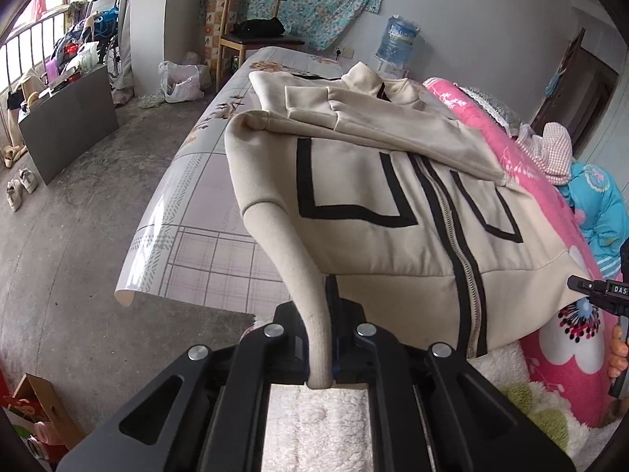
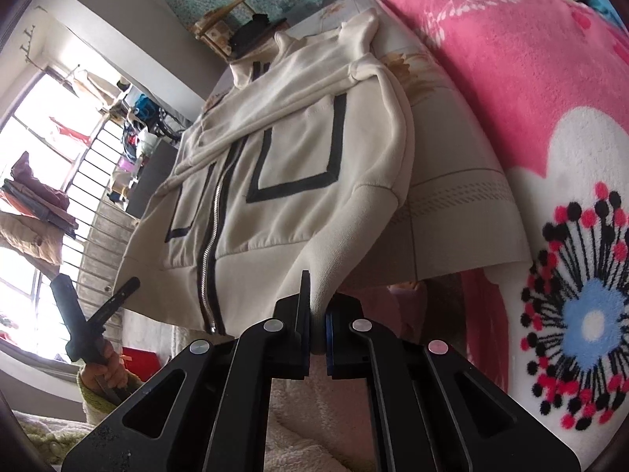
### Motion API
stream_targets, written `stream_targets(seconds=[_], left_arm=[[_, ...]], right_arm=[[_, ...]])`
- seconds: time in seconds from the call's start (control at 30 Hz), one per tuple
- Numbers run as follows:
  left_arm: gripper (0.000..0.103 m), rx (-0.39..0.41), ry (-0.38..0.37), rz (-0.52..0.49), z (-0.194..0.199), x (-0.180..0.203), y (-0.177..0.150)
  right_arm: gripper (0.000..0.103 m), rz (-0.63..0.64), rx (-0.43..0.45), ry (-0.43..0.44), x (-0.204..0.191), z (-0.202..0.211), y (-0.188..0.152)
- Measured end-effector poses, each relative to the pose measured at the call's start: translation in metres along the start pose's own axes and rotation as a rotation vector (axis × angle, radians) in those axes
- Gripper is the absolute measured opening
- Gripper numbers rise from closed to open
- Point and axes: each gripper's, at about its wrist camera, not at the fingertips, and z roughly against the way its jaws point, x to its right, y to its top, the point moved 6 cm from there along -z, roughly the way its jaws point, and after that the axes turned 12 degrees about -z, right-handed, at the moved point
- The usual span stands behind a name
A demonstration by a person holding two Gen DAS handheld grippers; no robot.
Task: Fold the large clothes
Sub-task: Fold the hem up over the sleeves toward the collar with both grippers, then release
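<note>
The cream jacket (image 1: 393,212) lies zipped on the bed (image 1: 204,212), both sleeves already folded across its chest. The left tool (image 1: 320,338) and the right tool (image 2: 317,326) are each clamped on a bottom hem corner, lifted. The bottom-to-collar fold seems still left.

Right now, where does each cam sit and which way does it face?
Left wrist: on the left gripper, looking along the bed at the jacket; its fingers clamp the hem; the right gripper shows at right.
Right wrist: on the right gripper, rolled sideways, facing the jacket and pink blanket; the left gripper shows at left.
Shared: jacket, bed, chair.
</note>
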Motion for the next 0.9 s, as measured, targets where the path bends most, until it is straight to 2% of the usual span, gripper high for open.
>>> stream_targets(seconds=[0.37,0.9], left_arm=[[0.006,0.063,-0.112,0.117,-0.003,-0.017,0.031],[0.006,0.043,-0.221,0.321,-0.035,-0.047,0.058]], right_arm=[[0.004,-0.085,0.059,0.136,-0.006,0.005,0.025],[0.004,-0.152,0.126,0.266,-0.006,0.000,0.062]])
